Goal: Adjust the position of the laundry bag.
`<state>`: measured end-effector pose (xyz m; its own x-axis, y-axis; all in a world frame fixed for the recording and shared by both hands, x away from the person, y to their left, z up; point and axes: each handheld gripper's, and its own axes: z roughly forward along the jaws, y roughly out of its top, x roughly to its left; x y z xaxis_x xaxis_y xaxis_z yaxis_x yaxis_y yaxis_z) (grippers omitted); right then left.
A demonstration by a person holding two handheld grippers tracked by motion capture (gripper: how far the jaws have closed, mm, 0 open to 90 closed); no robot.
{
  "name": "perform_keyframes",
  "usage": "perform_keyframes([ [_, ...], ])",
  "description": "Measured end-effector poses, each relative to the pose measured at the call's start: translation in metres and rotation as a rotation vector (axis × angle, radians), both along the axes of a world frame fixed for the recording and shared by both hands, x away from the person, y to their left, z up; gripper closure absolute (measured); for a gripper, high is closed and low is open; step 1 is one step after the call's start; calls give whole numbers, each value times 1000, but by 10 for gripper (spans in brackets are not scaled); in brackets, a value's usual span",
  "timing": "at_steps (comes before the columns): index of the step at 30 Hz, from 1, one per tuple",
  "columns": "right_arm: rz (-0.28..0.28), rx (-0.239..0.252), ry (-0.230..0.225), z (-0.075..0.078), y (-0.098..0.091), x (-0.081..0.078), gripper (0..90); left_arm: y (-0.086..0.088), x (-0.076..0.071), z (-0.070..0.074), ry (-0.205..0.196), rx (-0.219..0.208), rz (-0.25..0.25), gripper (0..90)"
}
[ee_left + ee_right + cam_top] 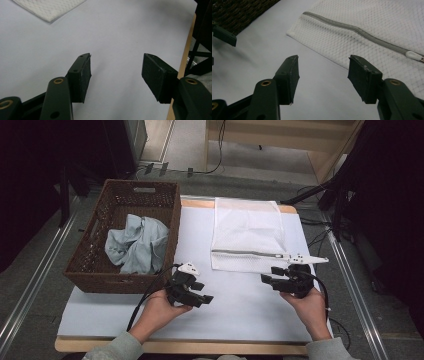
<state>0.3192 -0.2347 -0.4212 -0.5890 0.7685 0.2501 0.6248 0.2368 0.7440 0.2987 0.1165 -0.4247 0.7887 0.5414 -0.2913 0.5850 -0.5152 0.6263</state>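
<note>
Both the left gripper [204, 298] and the right gripper [267, 279] had their jaws spread wide and empty, and the flat white mesh zipper bag [247, 234] lay just beside the right one, so a careless grab might bunch its thin net.

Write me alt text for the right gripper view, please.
The right tool hovers with its jaws open and nothing between them, over a white table cover. Just beyond lies a white mesh laundry bag with a grey zipper.
</note>
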Motion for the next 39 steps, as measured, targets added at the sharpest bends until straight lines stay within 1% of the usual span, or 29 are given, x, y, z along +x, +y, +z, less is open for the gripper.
perform_keyframes([
  [4,11,-14,16,-1,0,1,424,0,0,0,0,-3,3,389],
  [6,7,-17,17,0,-1,0,423,0,-1,0,-8,3,6,388],
  [8,4,-16,11,-1,-3,1,419,0,-1,0,2,2,5,388],
  [10,5,-16,13,-1,-4,1,417,0,-2,0,0,4,9,387],
  [11,10,-26,13,-2,-4,1,414,-1,-2,0,-1,2,10,388],
  [12,11,-28,15,-2,-4,1,414,-2,-2,0,-2,-7,10,386],
  [14,13,-27,16,-3,-4,1,413,-3,-2,0,-3,-9,8,386],
  [16,15,-28,18,-4,-4,1,413,-3,-1,-1,1,-7,-4,382],
  [17,16,-31,29,-4,-4,2,419,-3,-1,-2,-4,2,-5,399],
  [18,16,-31,29,-4,-4,2,419,-4,-2,-2,-17,11,-5,399],
  [19,20,-35,31,-4,-3,3,422,-4,-2,-2,-29,10,-7,406],
  [20,23,-42,29,-4,-3,3,421,-4,-2,-2,-31,8,-8,401],
  [22,23,-42,26,-3,-3,3,422,-5,-2,-2,-29,3,-3,399],
  [24,23,-43,26,-4,-3,3,423,-5,-3,-1,-36,12,-4,397],
  [29,18,-39,28,-4,-4,3,422,-5,-3,-1,-30,8,4,394],
  [31,16,-41,28,-5,-4,3,420,-4,-2,-2,-25,10,0,394],
  [32,17,-47,30,-5,-4,4,418,-4,-1,-3,-16,9,2,394],
  [35,20,-56,30,-5,-4,4,417,-4,-1,-3,-14,17,4,395],
  [37,19,-55,31,-6,-4,5,417,-4,-2,-3,-17,7,9,398],
  [39,17,-52,32,-5,-5,4,417,-4,-2,-1,-11,6,16,402],
])
